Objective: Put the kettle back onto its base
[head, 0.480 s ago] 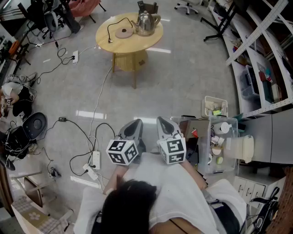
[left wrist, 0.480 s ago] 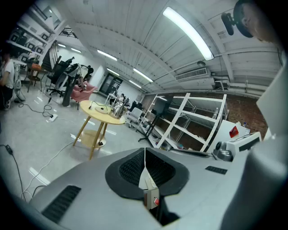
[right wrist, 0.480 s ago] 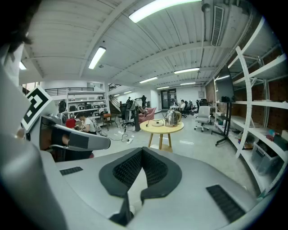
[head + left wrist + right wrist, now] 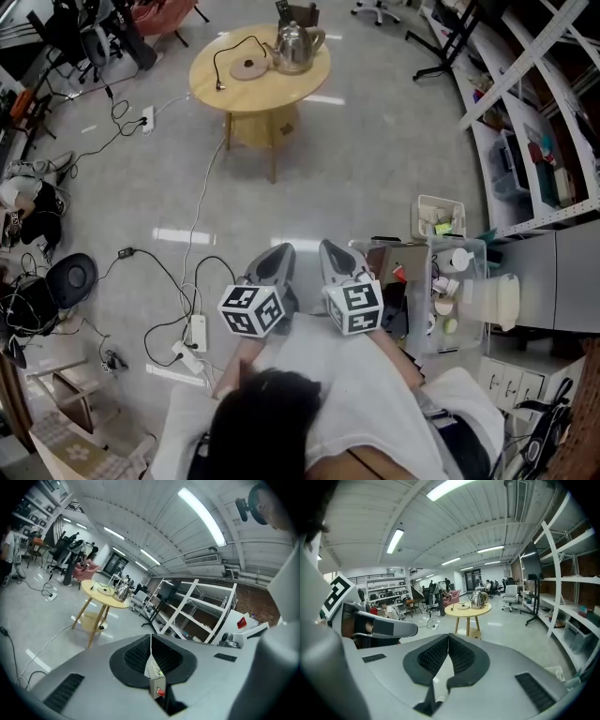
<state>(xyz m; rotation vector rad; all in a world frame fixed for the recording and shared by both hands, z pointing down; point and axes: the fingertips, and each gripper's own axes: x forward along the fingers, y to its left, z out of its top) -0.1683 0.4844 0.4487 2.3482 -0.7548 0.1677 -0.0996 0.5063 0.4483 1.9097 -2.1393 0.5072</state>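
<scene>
The steel kettle [image 4: 296, 47] stands on a round wooden table [image 4: 272, 89] far ahead, next to its flat round base [image 4: 249, 67], which trails a black cord. My left gripper [image 4: 272, 265] and right gripper [image 4: 339, 261] are held side by side close to my body, far from the table, and point toward it. Both are shut with nothing between the jaws. The left gripper view shows the kettle [image 4: 122, 591] small on the table [image 4: 108, 601] beyond my left gripper [image 4: 151, 638]. In the right gripper view the kettle [image 4: 478, 599] and base [image 4: 463, 605] lie beyond my right gripper [image 4: 448, 638].
Cables and a power strip [image 4: 195, 330] lie on the floor to the left. A clear bin [image 4: 441, 291] of small items and a white basket [image 4: 441, 218] stand to the right, with white shelving [image 4: 534, 112] behind. Bare grey floor stretches between me and the table.
In the head view the table with kettle and base has shifted slightly up and left. Both grippers keep their place and stay shut.
</scene>
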